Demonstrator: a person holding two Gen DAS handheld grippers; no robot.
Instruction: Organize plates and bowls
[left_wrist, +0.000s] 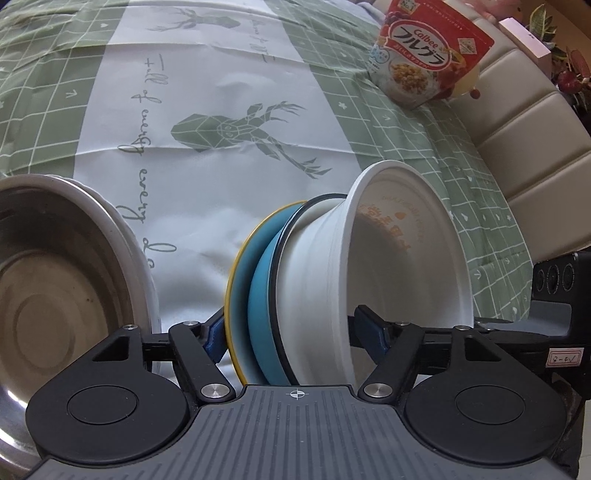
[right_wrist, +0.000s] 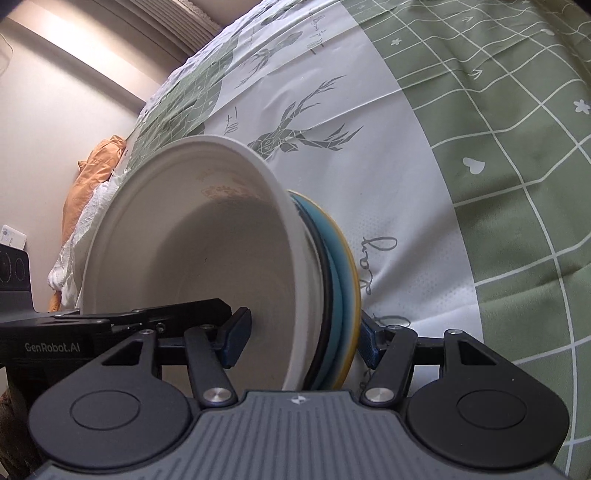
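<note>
Presently, step in hand: gathering the nested crockery into one pile, apparently passing it from one hand to the other.

1. Table (left_wrist: 110, 92): draped in a smooth, creased green-and-white cloth printed with a grid and deer; it spreads behind the white bowl.
2. Steel bowl (left_wrist: 55, 288): round, dull metal, scuffed inside; well apart from the white bowl, on its plate side.
3. White bowl (left_wrist: 388, 258): deep, matte, ribbed wall, faint orange print inside; it tops the stack, which appears tipped on its side. Whether the stack touches the cloth cannot be told.
4. Black-rimmed dish (left_wrist: 288, 236), blue plate (left_wrist: 262, 295), yellow-edged plate (left_wrist: 236, 266): glossy, shallow, nested against the white bowl's base.
5. Cereal bag (left_wrist: 424, 55): red, crinkly foil, far beyond the white bowl.
6. Right gripper (right_wrist: 303, 332): fingers clamped across the stack, one inside the white bowl, one behind the yellow-edged plate.
7. Left gripper (left_wrist: 291, 328): fingers spread wide, straddling the same stack without pressing.

Next move, judged: draw the left gripper clear of the rims without nudging the stack, then set it down level.
</note>
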